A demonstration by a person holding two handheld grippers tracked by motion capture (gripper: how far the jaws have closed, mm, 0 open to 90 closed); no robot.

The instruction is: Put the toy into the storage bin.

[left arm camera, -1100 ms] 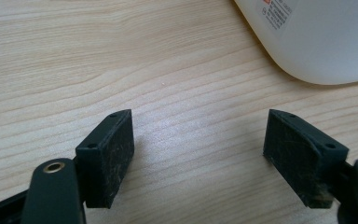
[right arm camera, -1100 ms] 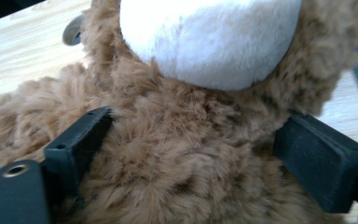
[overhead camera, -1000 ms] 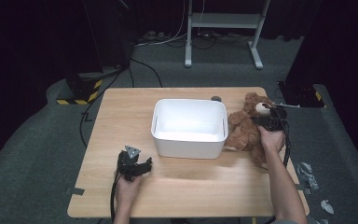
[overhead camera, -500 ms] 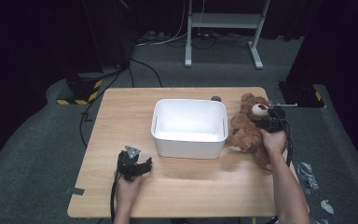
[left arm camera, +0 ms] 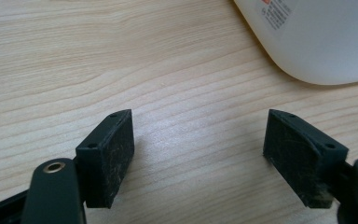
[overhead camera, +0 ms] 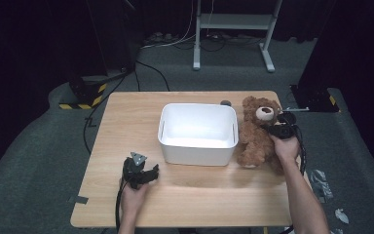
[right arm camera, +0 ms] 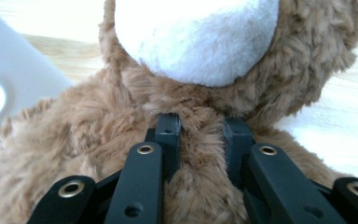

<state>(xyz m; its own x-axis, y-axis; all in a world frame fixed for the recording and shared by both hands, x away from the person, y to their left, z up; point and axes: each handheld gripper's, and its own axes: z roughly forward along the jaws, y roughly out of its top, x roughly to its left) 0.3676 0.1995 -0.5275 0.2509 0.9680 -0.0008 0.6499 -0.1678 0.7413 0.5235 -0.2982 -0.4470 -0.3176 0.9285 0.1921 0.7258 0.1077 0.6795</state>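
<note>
A brown teddy bear point(overhead camera: 255, 131) lies on its back on the wooden table point(overhead camera: 126, 122), just right of a white plastic bin point(overhead camera: 198, 133). My right gripper point(overhead camera: 276, 127) is at the bear's neck. In the right gripper view its jaws are pressed into the fur point(right arm camera: 200, 154) below the white muzzle point(right arm camera: 196, 37), shut on a fold of it. My left gripper point(overhead camera: 148, 174) rests near the table's front left, in front of the bin. Its pads point(left arm camera: 112, 154) stand wide apart over bare wood, with the bin's corner point(left arm camera: 317, 42) just ahead.
The bin's inside looks bare. A small dark object point(overhead camera: 225, 103) lies behind the bin. A white metal stand point(overhead camera: 233, 29) and cables are on the floor beyond the table. Bare wood spans the table's left half and front.
The right hand has shifted slightly along the bear's head and neck. The left gripper has not moved.
</note>
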